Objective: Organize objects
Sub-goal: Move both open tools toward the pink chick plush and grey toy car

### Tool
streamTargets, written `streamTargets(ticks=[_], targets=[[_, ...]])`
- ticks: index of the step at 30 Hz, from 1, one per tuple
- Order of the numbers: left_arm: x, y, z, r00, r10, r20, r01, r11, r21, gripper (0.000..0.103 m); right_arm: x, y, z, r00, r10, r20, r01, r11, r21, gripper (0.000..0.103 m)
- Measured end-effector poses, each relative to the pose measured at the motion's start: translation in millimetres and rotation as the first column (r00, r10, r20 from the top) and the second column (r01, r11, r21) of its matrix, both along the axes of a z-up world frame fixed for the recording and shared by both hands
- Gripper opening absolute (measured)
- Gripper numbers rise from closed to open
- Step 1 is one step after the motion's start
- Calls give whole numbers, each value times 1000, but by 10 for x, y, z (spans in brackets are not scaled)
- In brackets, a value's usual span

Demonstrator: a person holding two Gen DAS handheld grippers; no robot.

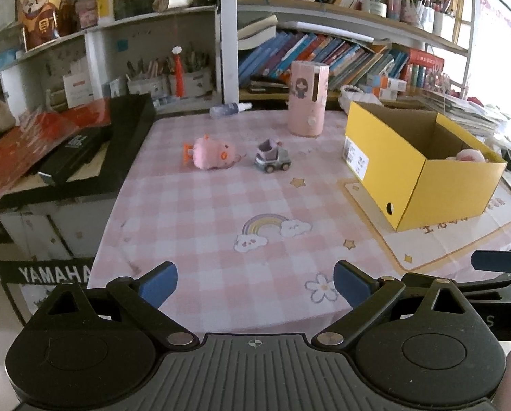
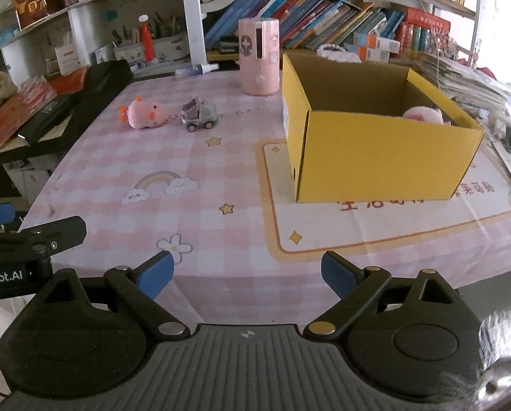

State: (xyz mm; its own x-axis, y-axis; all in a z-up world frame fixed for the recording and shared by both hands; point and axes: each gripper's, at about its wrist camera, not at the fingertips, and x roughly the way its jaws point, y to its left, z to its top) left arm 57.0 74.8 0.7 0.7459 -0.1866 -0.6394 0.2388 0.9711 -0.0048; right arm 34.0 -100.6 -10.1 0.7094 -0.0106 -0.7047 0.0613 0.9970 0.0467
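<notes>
A pink plush toy (image 1: 212, 153) lies on the pink checked tablecloth (image 1: 221, 212), with a small grey toy truck (image 1: 272, 158) just to its right. Both also show in the right wrist view: the plush (image 2: 144, 113) and the truck (image 2: 200, 116). An open yellow cardboard box (image 1: 426, 171) stands at the right, also in the right wrist view (image 2: 375, 157), with another pink plush (image 2: 423, 114) inside it. My left gripper (image 1: 255, 282) is open and empty over the table's near edge. My right gripper (image 2: 246, 274) is open and empty, in front of the box.
A tall pink cylinder (image 1: 307, 97) and a small spray bottle (image 1: 229, 109) stand at the table's back. A black case with red papers (image 1: 84, 144) lies to the left. Bookshelves (image 1: 323, 51) run behind. A stack of papers (image 2: 467, 82) sits right of the box.
</notes>
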Motion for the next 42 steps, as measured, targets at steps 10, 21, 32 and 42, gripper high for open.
streamTargets(ticks=[10, 21, 32, 42], targets=[[261, -30, -44, 1000, -2, -2, 2, 999, -41, 99, 174, -61, -18, 1000, -1, 28, 0, 1000, 9, 88], [780, 39, -19, 998, 60, 24, -59, 997, -43, 99, 879, 11, -17, 996, 80, 47, -81, 996, 23, 79], [1281, 140, 1, 988, 154, 17, -153, 987, -44, 99, 1612, 132, 4, 980, 189, 59, -191, 981, 43, 79], [1924, 109, 9, 982, 187, 26, -186, 982, -18, 99, 2295, 172, -101, 974, 218, 60, -221, 974, 47, 79]])
